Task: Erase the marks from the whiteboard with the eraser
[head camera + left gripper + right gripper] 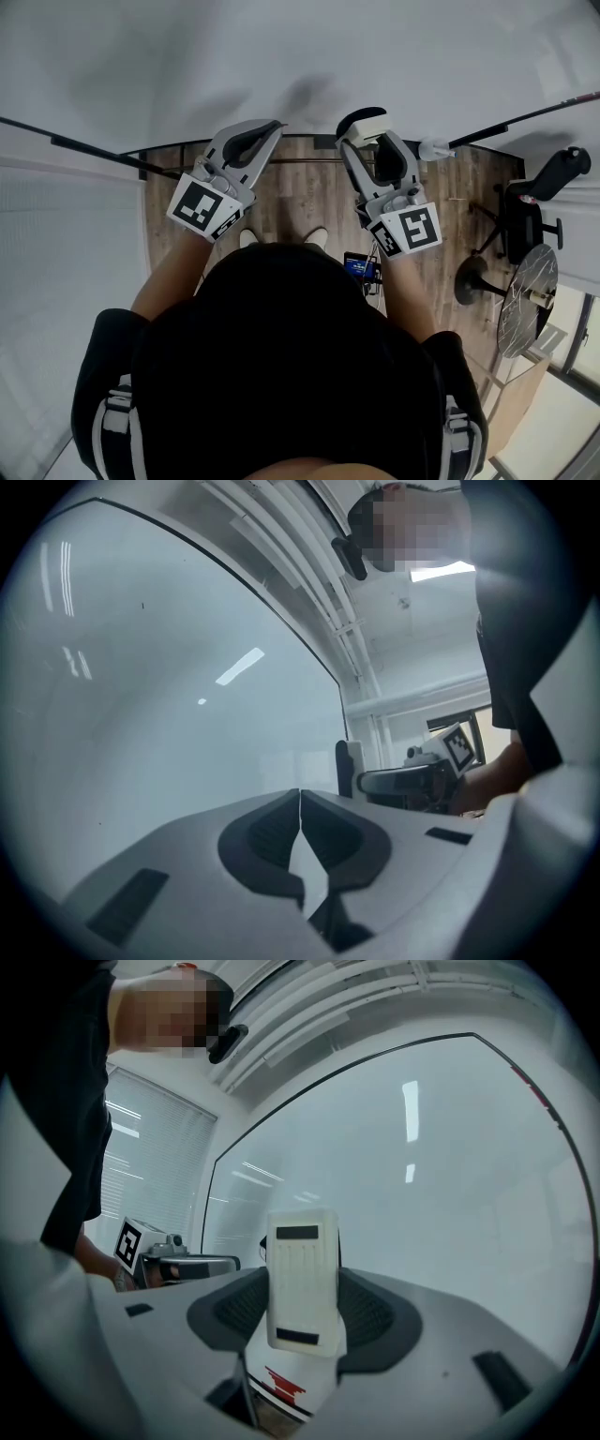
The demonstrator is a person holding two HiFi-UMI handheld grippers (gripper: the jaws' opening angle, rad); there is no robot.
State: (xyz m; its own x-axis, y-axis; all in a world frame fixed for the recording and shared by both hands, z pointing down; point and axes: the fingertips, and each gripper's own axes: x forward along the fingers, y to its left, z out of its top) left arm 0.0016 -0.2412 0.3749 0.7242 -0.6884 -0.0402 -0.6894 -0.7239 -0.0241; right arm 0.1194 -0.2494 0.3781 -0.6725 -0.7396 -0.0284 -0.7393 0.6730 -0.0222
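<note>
The whiteboard point(281, 56) fills the top of the head view as a plain white surface with a thin black frame; I make out no clear marks on it. My right gripper point(362, 127) is held up close in front of the board's lower edge, shut on a white eraser point(364, 120). In the right gripper view the eraser point(302, 1269) stands upright between the dark pads point(370, 1312), and the board point(422, 1185) lies just beyond. My left gripper point(273, 126) is raised beside it, shut with nothing in it, its jaws meeting at the tips point(299, 803).
Below the board lies a wooden floor point(300, 192). A black office chair point(539, 202) and a round table point(525, 295) stand at the right. A small blue-screened device point(359, 267) shows near my right forearm. Window blinds point(141, 1185) hang left of the board.
</note>
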